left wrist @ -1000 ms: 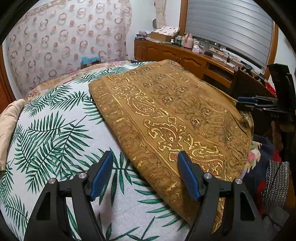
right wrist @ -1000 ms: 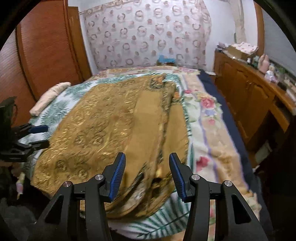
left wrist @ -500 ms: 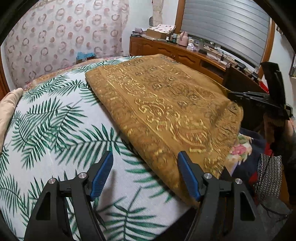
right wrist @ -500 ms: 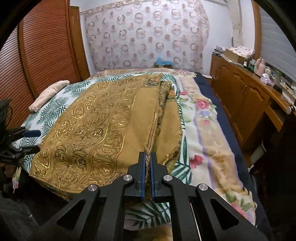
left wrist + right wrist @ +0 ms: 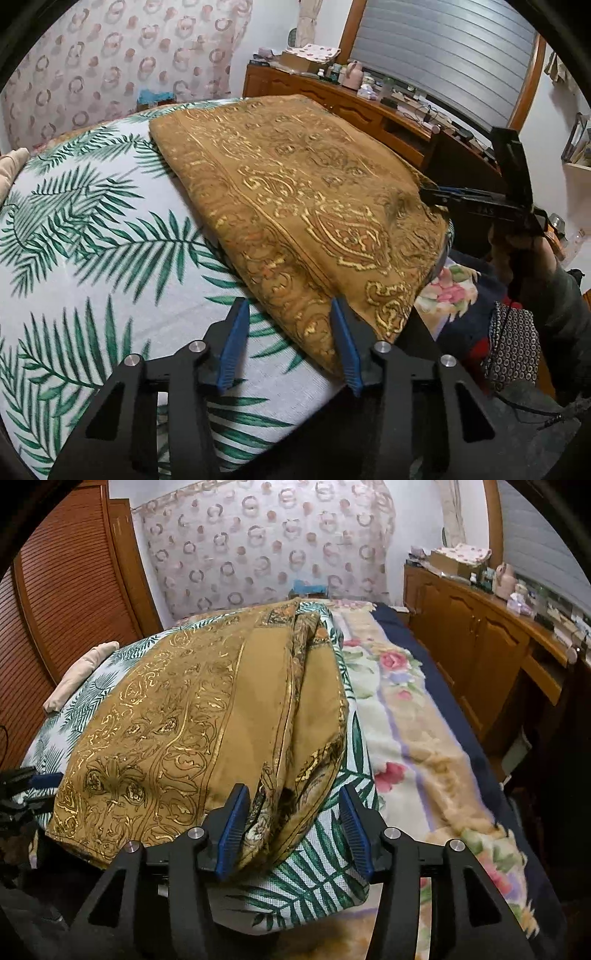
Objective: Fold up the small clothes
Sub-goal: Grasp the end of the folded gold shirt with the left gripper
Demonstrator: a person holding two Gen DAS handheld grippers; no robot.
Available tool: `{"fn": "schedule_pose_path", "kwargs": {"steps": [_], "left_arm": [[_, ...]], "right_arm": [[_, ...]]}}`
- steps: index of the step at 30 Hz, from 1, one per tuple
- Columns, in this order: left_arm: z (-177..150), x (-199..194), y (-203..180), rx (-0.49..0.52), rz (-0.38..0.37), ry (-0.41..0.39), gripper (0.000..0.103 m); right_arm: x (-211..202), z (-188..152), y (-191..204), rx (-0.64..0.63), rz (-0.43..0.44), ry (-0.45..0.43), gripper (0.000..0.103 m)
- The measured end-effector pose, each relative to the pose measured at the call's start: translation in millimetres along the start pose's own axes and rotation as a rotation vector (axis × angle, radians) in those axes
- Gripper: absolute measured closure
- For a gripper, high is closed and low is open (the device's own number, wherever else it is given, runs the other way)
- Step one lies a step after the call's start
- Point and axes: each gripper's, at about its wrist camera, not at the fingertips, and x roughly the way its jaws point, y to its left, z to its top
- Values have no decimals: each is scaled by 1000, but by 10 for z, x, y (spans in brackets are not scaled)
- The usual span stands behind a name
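bed [image 5: 92,236] under palm-print sheet carried folded gold-patterned cloth [image 5: 303,206], near corners at foot edge. left tool [image 5: 288,343] jaws just closing, part open, cloth's near-left corner between pads, not pinched. right tool [image 5: 293,829] jaws just reopened, part open around cloth's near-right corner folds, no grip.

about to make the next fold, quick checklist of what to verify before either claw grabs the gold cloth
1. Gold cloth flat on the leaf sheet: ok on its patterned top, which lies smooth.
2. Right side edges lined up: not ok, layers bunch in ridges.
3. Left claw on the near corner: not ok yet; it has just been closing, pads not pressing cloth.
4. Right claw gripping: not ok; it has just been opening, cloth edge between the pads, not pinched.
5. Cloth clear of the bed edge: not ok, the near edge hangs over.
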Motion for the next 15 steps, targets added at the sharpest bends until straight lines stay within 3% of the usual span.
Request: {"fn": "schedule_pose_path", "kwargs": {"steps": [10, 14, 15], "left_arm": [[-18, -21, -51, -14, -10, -5, 56], [-46, -16, -77, -28, -40, -5, 77], [-50, -6, -95, -25, -46, -1, 81]], "right_arm": [[35, 2, -16, -4, 32, -1, 51], [50, -24, -29, -12, 35, -4, 51], [51, -28, -23, -17, 35, -4, 61]]}}
